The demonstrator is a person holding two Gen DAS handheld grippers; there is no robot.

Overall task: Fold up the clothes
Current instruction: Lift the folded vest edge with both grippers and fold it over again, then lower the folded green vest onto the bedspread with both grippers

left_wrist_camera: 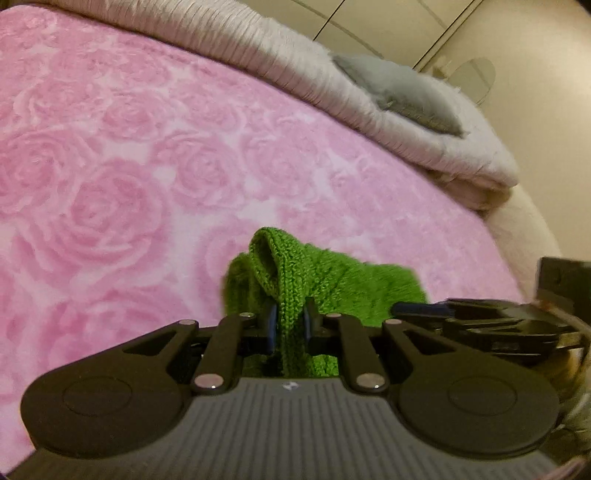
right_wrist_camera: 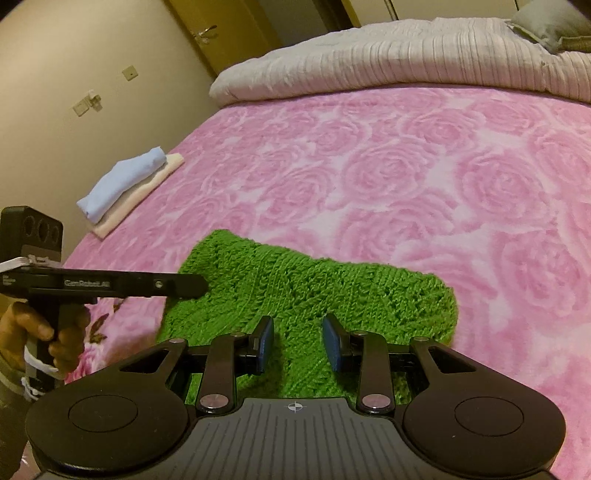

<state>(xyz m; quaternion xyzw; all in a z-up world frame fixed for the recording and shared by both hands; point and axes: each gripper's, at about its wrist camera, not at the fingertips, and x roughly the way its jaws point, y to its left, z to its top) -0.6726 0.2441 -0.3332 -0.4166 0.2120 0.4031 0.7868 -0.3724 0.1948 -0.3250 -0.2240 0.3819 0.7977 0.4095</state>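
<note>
A green knitted garment (right_wrist_camera: 310, 291) lies bunched on the pink rose-patterned bed cover (right_wrist_camera: 388, 166). In the left wrist view my left gripper (left_wrist_camera: 290, 319) is shut on a raised fold of the green knit (left_wrist_camera: 291, 291), which stands up between its blue pads. In the right wrist view my right gripper (right_wrist_camera: 299, 341) is open, its blue pads (right_wrist_camera: 266, 341) spread just above the near part of the garment, with nothing clamped. The left gripper (right_wrist_camera: 199, 286) shows from the side at the garment's left end, held by a hand (right_wrist_camera: 40, 325). The right gripper's side (left_wrist_camera: 480, 323) appears at the right in the left wrist view.
A folded light-blue cloth on a cream one (right_wrist_camera: 127, 184) sits near the bed's left edge. A rolled grey-beige duvet (right_wrist_camera: 406, 62) and a grey pillow (left_wrist_camera: 399, 92) lie along the far side. A wall with sockets (right_wrist_camera: 86, 103) and a door (right_wrist_camera: 236, 33) stand beyond the bed.
</note>
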